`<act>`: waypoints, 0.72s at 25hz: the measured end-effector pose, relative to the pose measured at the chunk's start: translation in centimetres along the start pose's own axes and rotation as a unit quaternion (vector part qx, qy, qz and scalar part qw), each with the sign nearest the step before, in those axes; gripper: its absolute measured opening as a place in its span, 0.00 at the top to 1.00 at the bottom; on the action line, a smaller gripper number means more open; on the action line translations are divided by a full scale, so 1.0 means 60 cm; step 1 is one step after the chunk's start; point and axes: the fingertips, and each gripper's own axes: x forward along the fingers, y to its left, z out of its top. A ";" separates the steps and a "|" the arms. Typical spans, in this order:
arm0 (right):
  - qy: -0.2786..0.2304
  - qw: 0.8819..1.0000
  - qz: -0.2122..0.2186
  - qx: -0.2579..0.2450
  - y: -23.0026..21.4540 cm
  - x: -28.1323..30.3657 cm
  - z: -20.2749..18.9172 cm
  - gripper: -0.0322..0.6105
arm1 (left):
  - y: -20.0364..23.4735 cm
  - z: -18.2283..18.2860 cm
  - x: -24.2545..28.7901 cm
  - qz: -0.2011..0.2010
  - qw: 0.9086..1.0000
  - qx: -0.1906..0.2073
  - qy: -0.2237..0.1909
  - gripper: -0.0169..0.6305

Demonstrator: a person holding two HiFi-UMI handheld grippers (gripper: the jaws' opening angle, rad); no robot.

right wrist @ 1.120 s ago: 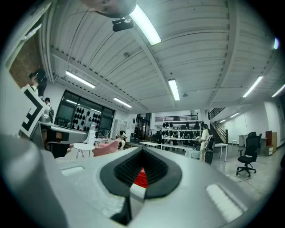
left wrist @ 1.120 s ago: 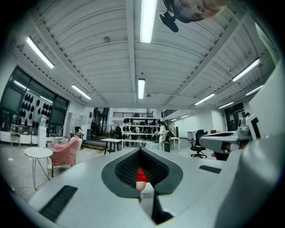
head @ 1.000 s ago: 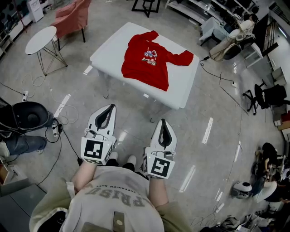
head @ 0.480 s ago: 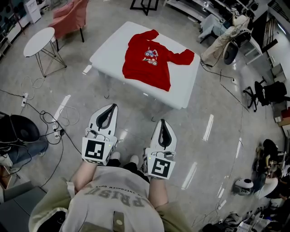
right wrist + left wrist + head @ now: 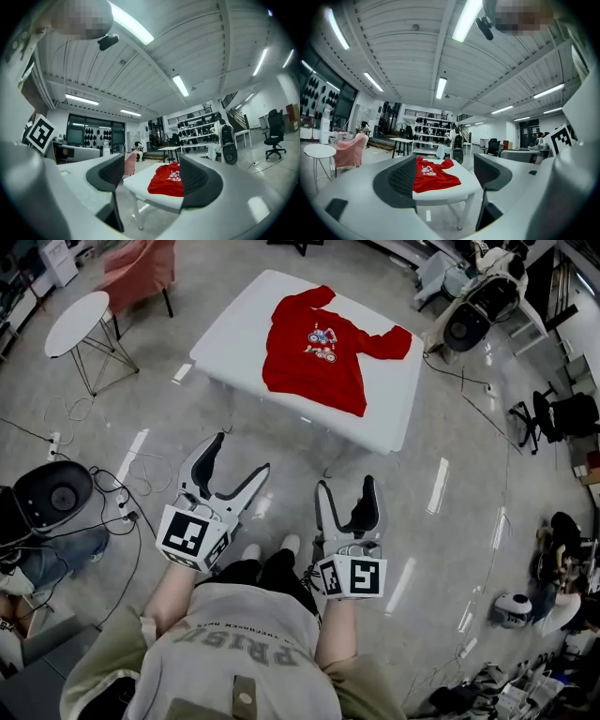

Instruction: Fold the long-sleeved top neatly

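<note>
A: Grey polished floor (image 5: 441, 549) of a big workshop, with 1 white bench (image 5: 232, 329) standing well ahead of the person. Where's the garment?

B: The red long-sleeved top (image 5: 317, 357) lies spread flat on that bench, printed front up, toward its right half. No fold looks made yet.

A: And the tongs?

B: Both are held low over the floor, well short of the bench. The left tongs (image 5: 242, 454) have just been opening and stand spread with only air between them. The right tongs (image 5: 345, 484) have done the same and are spread wide, gripping nothing.

A: Which way does the top lie from them?

B: Ahead and slightly right. Its hem faces the person, so I judge its long axis runs away from them, with 1 sleeve stretched toward the bench's right edge. The other sleeve looks bunched at the far side, and I can't trace it well.

A: Which is nearer?

B: The right tongs line up more closely with the body of the top, while the left tongs point toward the bench's near left corner. Neither reaches it until the person steps up to the near edge.
</note>
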 end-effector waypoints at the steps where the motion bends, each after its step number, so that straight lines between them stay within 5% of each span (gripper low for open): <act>1: 0.002 1.000 -0.005 -0.001 -0.005 0.001 -0.001 0.40 | 0.005 -0.001 0.001 0.000 1.000 -0.005 0.000 0.39; 18: 0.029 1.000 0.008 -0.005 -0.157 0.163 -0.030 0.40 | 0.073 -0.021 0.189 0.045 0.998 -0.006 0.031 0.33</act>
